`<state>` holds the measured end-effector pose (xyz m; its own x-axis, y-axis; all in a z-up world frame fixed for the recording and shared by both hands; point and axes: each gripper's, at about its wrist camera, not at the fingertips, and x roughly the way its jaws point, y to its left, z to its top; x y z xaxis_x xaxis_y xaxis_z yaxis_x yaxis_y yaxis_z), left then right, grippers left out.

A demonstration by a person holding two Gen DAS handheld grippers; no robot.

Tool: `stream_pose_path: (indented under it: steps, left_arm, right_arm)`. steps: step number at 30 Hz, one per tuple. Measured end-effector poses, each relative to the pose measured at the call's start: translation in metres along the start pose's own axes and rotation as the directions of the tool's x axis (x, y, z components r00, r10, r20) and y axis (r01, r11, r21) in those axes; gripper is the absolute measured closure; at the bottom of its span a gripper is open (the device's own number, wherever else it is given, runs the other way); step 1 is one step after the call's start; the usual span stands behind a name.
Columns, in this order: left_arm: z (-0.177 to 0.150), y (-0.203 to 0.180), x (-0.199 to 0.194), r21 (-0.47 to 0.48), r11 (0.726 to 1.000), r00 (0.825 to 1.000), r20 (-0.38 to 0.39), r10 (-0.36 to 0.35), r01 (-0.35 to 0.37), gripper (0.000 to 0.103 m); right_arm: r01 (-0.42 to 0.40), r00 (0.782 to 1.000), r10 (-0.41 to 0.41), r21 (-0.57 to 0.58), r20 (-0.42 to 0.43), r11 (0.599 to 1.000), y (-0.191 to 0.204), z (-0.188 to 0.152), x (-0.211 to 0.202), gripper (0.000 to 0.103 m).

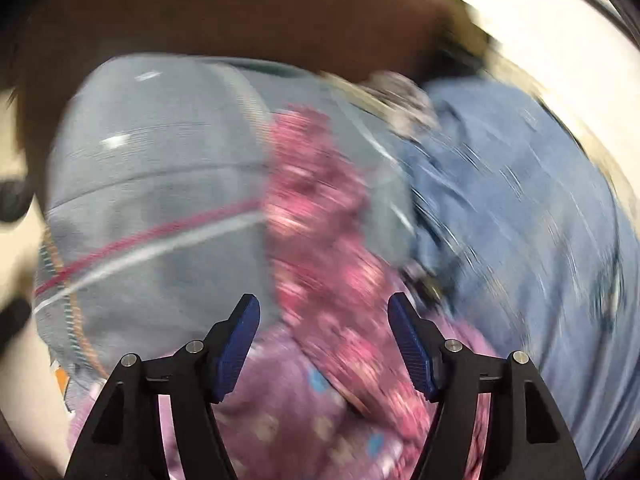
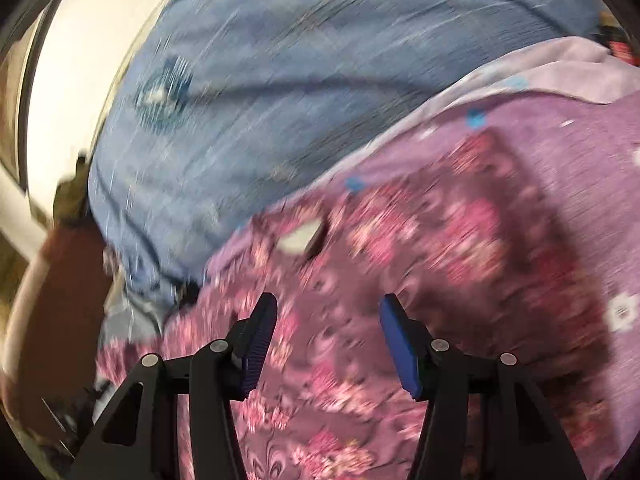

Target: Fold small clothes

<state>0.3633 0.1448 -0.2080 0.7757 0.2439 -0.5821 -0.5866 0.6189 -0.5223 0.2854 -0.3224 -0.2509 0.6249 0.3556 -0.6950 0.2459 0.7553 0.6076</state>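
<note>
Both views are smeared by motion blur, so only broad shapes and colours can be told. In the left wrist view the left gripper (image 1: pixel 324 346) has its jaws standing apart with nothing between the blue pads (image 1: pixel 236 354); they press on no cloth. Straight ahead of the jaws, running up and away from them, lies a pink flowered garment (image 1: pixel 320 216), and below and between the fingers a paler lilac cloth (image 1: pixel 280 412) with small blue marks shows underneath it. Ahead and to the left of the jaws lies a grey cloth (image 1: pixel 160 184) crossed by a red and a white stripe; ahead and to the right lies a blue cloth (image 1: pixel 520 208). In the right wrist view the right gripper (image 2: pixel 328 344) is likewise spread, its pads (image 2: pixel 400 356) clear of any cloth, hanging over the pink flowered garment (image 2: pixel 400 248), which fills the ground beneath and just ahead of the fingers. A small white tag (image 2: pixel 302 240) sits on that garment ahead of the left finger. The lilac cloth (image 2: pixel 560 136) lies beyond to the right, the blue cloth (image 2: pixel 300 80) farther ahead and to the left.
</note>
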Motion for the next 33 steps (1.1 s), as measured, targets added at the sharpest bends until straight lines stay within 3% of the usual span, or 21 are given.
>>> stream_pose_path:
  steps: [6,10,12,15,16,18,19,20,22,24,26,28,33]
  left_arm:
    - [0.019,0.026,0.030,-0.128,0.991,0.998,-0.052,0.019,-0.025,0.037]
    - [0.032,0.011,0.066,-0.066,0.997,0.994,-0.107,-0.037,0.030,0.037]
    - [0.039,0.009,0.084,-0.094,0.992,0.985,-0.141,-0.097,0.084,0.037]
    - [0.061,0.014,0.114,-0.127,0.980,0.977,-0.132,-0.169,0.152,0.039]
    - [0.068,0.014,0.122,-0.121,0.978,0.974,-0.132,-0.184,0.169,0.043]
    - [0.077,0.013,0.133,-0.065,0.989,0.983,-0.116,-0.142,0.135,0.068]
    - [0.079,0.012,0.138,-0.029,0.994,0.987,-0.120,-0.106,0.103,0.090]
    - [0.076,0.009,0.144,-0.009,0.997,0.988,-0.129,-0.083,0.083,0.098]
    - [0.076,0.003,0.144,0.008,0.997,0.991,-0.113,-0.079,0.080,0.099]
    - [0.075,-0.022,0.129,0.109,0.988,0.993,-0.059,-0.100,0.106,0.099]
    - [0.065,-0.065,0.104,0.275,0.949,0.988,-0.015,-0.154,0.153,0.099]
    - [0.045,-0.100,0.081,0.377,0.903,0.976,-0.020,-0.215,0.207,0.099]
    - [-0.052,-0.192,0.038,0.587,0.715,0.922,-0.177,-0.344,0.380,0.099]
  right_arm:
    - [0.017,0.999,-0.022,-0.109,-0.049,0.994,0.017,-0.015,0.009,0.047]
    - [0.010,0.999,-0.013,-0.090,-0.035,0.996,0.011,-0.011,0.005,0.047]
    - [-0.001,0.999,-0.002,-0.065,-0.036,0.998,0.007,-0.010,0.004,0.047]
    - [0.006,0.999,-0.008,-0.062,-0.039,0.998,0.004,-0.011,0.005,0.047]
    - [0.011,0.999,-0.013,-0.067,-0.040,0.998,0.003,-0.011,0.006,0.047]
    - [0.016,0.999,-0.020,-0.073,-0.044,0.997,0.001,-0.012,0.006,0.047]
    - [0.020,0.999,-0.023,-0.078,-0.042,0.997,0.001,-0.012,0.006,0.047]
    - [0.025,0.999,-0.028,-0.087,-0.037,0.996,0.000,-0.012,0.005,0.049]
    - [0.044,0.999,-0.047,-0.109,-0.021,0.993,0.000,-0.012,0.002,0.051]
    - [0.063,0.998,-0.062,-0.118,0.009,0.991,-0.001,-0.009,-0.004,0.057]
    - [0.069,0.997,-0.065,-0.101,0.036,0.993,-0.006,-0.004,-0.011,0.058]
    - [0.065,0.996,-0.060,-0.068,0.061,0.996,-0.013,0.001,-0.019,0.058]
    - [0.061,0.990,-0.064,0.025,0.128,0.998,-0.038,0.015,-0.041,0.058]
